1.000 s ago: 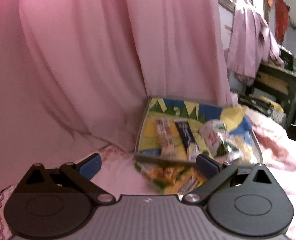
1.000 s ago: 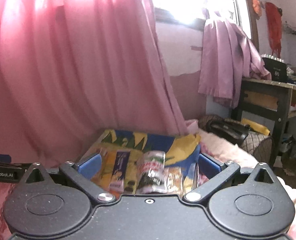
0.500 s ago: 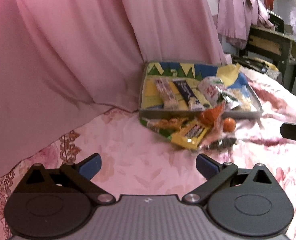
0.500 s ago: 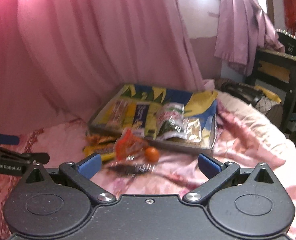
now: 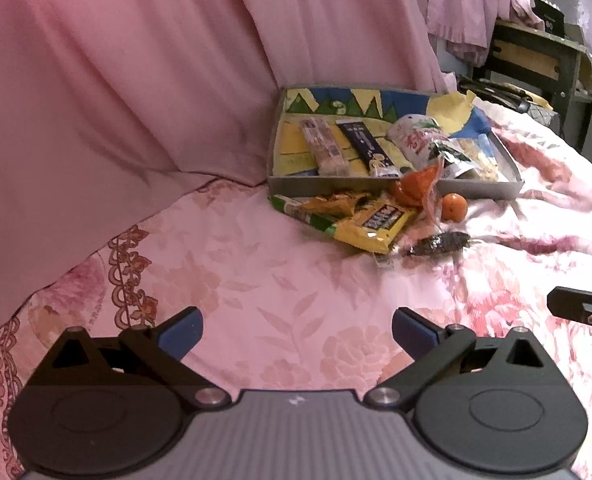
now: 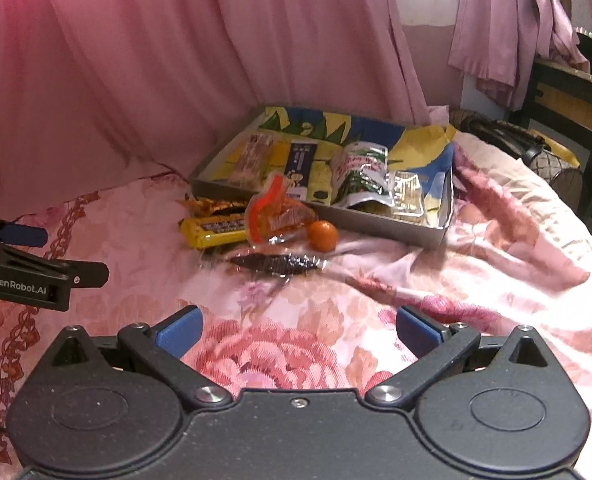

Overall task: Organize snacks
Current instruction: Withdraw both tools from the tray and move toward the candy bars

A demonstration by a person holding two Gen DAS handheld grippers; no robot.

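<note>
Both tools hover empty over a bed spread with pink floral fabric (image 5: pixel 279 304): the left hand-held gripper (image 5: pixel 296 330) has its blue-padded jaws spread wide with nothing between them, and the right hand-held gripper (image 6: pixel 298 330) is likewise wide apart and empty. Ahead of both, well beyond the fingertips, sits a shallow grey cardboard tray with a colourful printed lining (image 6: pixel 376 227), already holding several wrapped bars and a white foil pouch (image 6: pixel 362 174). The loose snacks lie on the bed just in front of the tray's near wall: a yellow wrapped candy bar (image 5: pixel 374 222), a crinkled orange-and-gold wrapper (image 5: pixel 332 204), a clear packet with orange print (image 6: pixel 277 216), a small round orange fruit (image 6: pixel 323 235), and a dark flat packet (image 6: pixel 279 264) nearest the right tool. The risks from here look plain. The soft, wrinkled cover may bunch into the jaws when pinching a flat packet; the overlapping wrappers could be dragged together; and the round fruit would likely roll away if nudged, since the bedding slopes unevenly.
</note>
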